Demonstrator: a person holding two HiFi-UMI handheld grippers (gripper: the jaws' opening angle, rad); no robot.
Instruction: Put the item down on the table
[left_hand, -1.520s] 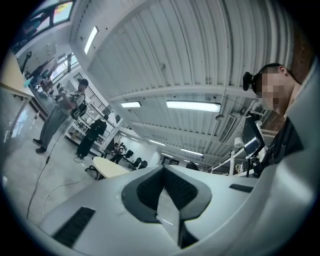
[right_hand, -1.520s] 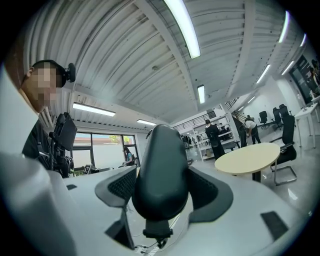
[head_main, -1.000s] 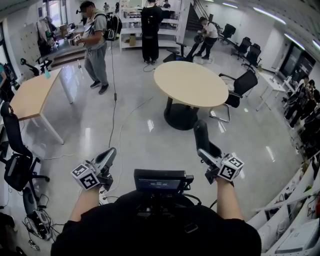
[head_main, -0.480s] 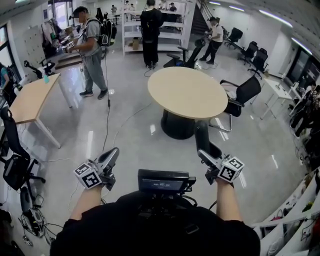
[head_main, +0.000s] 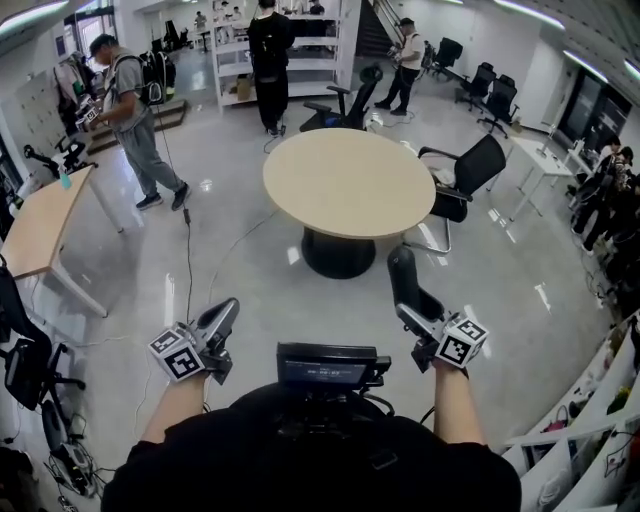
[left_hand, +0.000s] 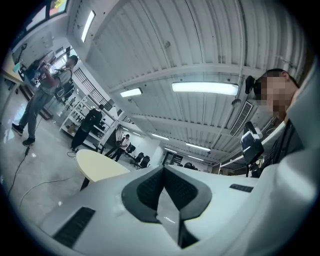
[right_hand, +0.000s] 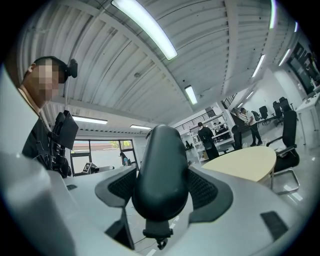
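Note:
A dark, rounded, elongated item (head_main: 402, 274) stands up from my right gripper (head_main: 414, 312), whose jaws are shut on its lower part. In the right gripper view the item (right_hand: 161, 172) fills the gap between both pads of the right gripper (right_hand: 162, 189). My left gripper (head_main: 223, 315) is at the lower left, its jaws shut together with nothing between them; the left gripper view shows the left gripper (left_hand: 162, 186) with its pads meeting. The round beige table (head_main: 348, 185) stands ahead of both grippers, on a dark pedestal, its top bare. It also shows as the round table (right_hand: 245, 162).
Black office chairs (head_main: 462, 175) stand to the right of and behind the round table. A rectangular wooden table (head_main: 35, 225) is at the left. People (head_main: 135, 125) stand at the back near a white shelving unit (head_main: 290, 50). A cable (head_main: 190, 260) trails over the glossy floor.
The round table has come nearer and shifted left in the head view. Both grippers keep their places and their grip.

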